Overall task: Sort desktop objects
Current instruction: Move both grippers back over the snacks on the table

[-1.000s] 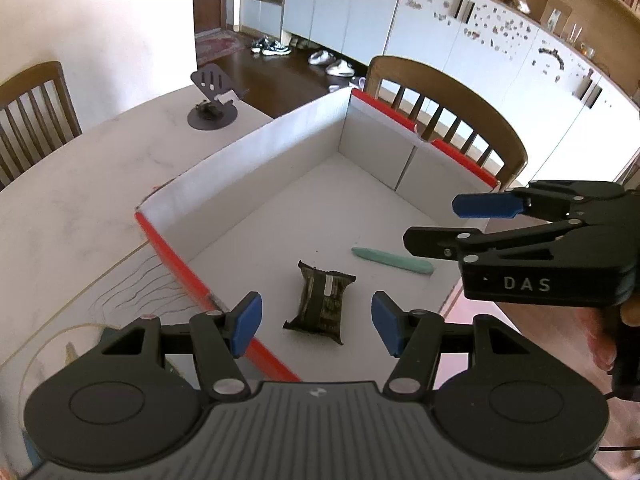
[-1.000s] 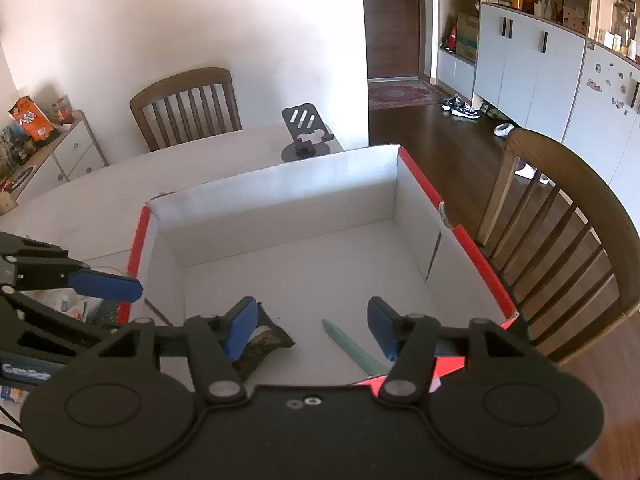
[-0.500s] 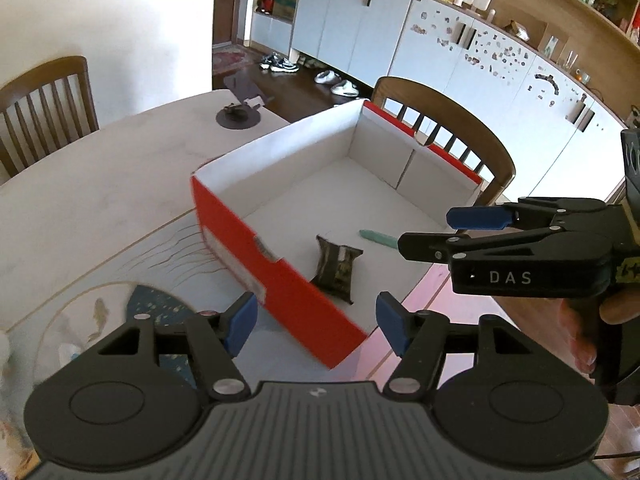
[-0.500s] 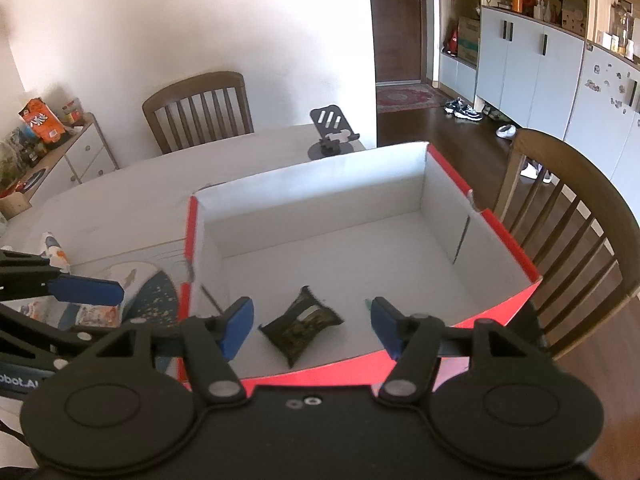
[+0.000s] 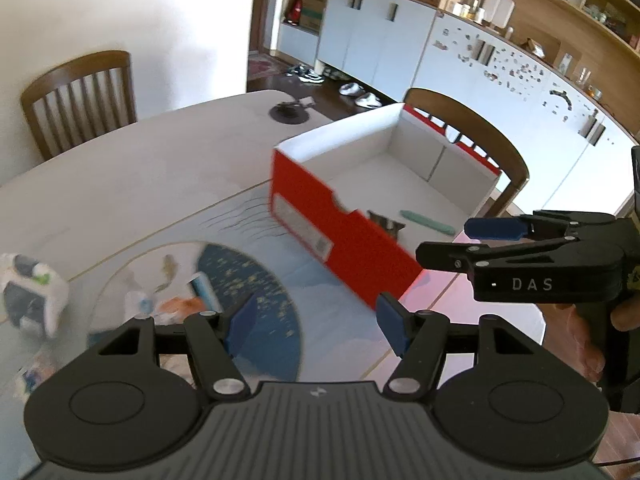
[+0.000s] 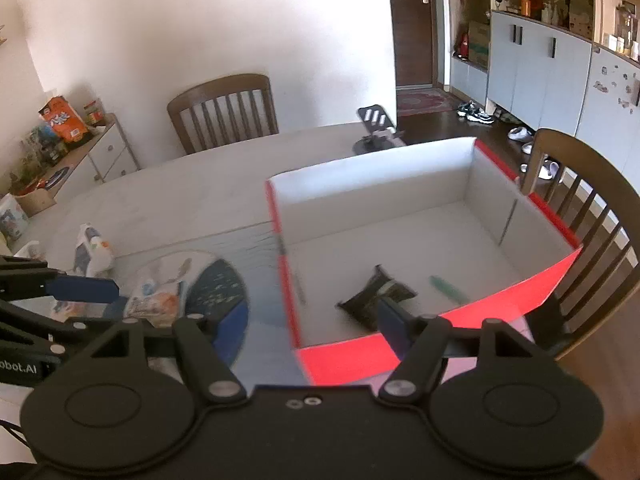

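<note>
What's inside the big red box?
Inside the red box lie a dark packet and a thin green stick, on its white floor. The near wall and the right gripper's finger hide the closest strip of floor, so anything there is unseen.

Left gripper (image 5: pixel 316 322) hangs wide open over the bench (image 5: pixel 132 184); red box (image 5: pixel 340 232) holds a dark packet (image 5: pixel 386 226) and green stick (image 5: pixel 426 222).

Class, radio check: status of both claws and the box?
Left claw open, empty. Right claw open, empty. Red cardboard box holds dark foil packet, green stick. Nothing blocking.
</note>
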A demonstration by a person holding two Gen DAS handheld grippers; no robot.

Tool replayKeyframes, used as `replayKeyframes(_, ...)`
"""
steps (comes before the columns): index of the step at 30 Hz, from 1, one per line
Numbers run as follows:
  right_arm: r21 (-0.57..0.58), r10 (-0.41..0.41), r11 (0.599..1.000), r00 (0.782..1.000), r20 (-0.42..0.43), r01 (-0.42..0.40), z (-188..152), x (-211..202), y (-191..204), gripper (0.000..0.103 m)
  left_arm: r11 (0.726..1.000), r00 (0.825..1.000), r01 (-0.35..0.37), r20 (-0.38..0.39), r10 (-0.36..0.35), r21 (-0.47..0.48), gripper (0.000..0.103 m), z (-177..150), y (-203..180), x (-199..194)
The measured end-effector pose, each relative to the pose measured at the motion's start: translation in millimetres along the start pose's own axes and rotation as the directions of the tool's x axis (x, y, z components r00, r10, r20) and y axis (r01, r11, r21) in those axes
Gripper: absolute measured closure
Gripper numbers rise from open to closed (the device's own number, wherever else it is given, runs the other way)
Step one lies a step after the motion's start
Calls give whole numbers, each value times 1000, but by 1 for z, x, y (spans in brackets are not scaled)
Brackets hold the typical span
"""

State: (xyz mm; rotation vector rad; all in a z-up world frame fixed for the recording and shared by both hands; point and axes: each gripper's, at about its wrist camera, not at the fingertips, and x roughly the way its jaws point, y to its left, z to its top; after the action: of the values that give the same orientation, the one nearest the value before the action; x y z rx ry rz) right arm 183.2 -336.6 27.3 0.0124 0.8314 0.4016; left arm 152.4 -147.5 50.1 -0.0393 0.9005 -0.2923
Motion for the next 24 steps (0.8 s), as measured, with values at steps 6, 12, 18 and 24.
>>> replayKeyframes(6, -21, 3, 1000, 1000, -6, -3, -12, 0, 34, 29, 999, 999, -44, 12, 44, -32, 38, -23, 27, -23)
replayKeyframes(12, -34, 19, 999, 1000, -16, -19, -23, -2, 64, 24, 995, 997, -76, 27, 78, -67, 33, -39, 52, -42)
replayKeyframes(18, -45, 44, 998, 999, -26, -45, -32, 0, 91, 22, 989, 993, -111, 39, 115, -100, 28, -54, 76, -58)
replayKeyframes(24, -73, 60, 995, 998, -32, -62, -39, 2, 116, 19, 981, 989, -138, 33, 144, -133, 23, -65, 97, -64)
